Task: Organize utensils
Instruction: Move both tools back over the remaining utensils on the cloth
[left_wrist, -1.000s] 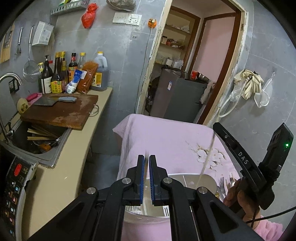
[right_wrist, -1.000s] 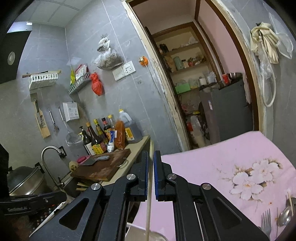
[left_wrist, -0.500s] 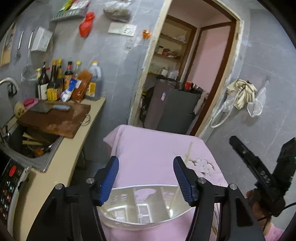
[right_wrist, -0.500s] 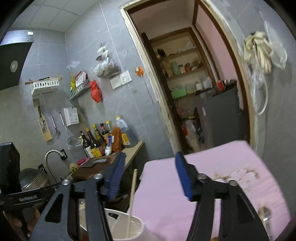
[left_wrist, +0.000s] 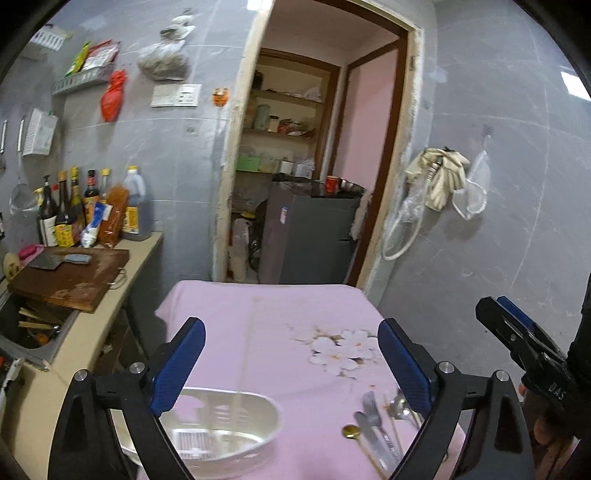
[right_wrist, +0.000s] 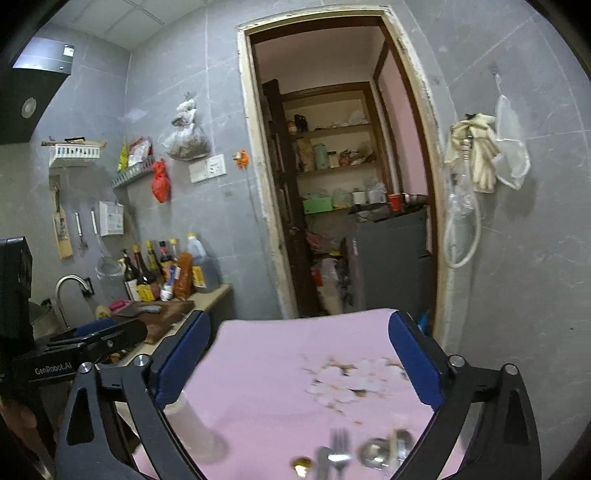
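Observation:
My left gripper (left_wrist: 291, 363) hangs over the pink tablecloth, its jaws opening wide with nothing between them. Below it stands a white slotted utensil holder (left_wrist: 207, 432), and a pale chopstick (left_wrist: 243, 373) rises from it, blurred. A fork, spoons and chopsticks (left_wrist: 376, 424) lie loose on the cloth to the holder's right. My right gripper (right_wrist: 299, 360) is also opening and empty, above the same cloth. In its view the holder (right_wrist: 195, 428) is at lower left, and a fork (right_wrist: 338, 450) and spoon (right_wrist: 373, 450) lie blurred at the bottom.
The pink cloth covers a small table (left_wrist: 266, 317). A counter on the left carries a wooden cutting board (left_wrist: 70, 280) with a cleaver, bottles and a sink (left_wrist: 29, 325). An open doorway with a grey cabinet (left_wrist: 310, 236) lies behind the table.
Both grippers were shut on thin chopsticks over the holder a second ago. They have opened and let go, the chopsticks stand in the holder, and both hands have drawn back and up.

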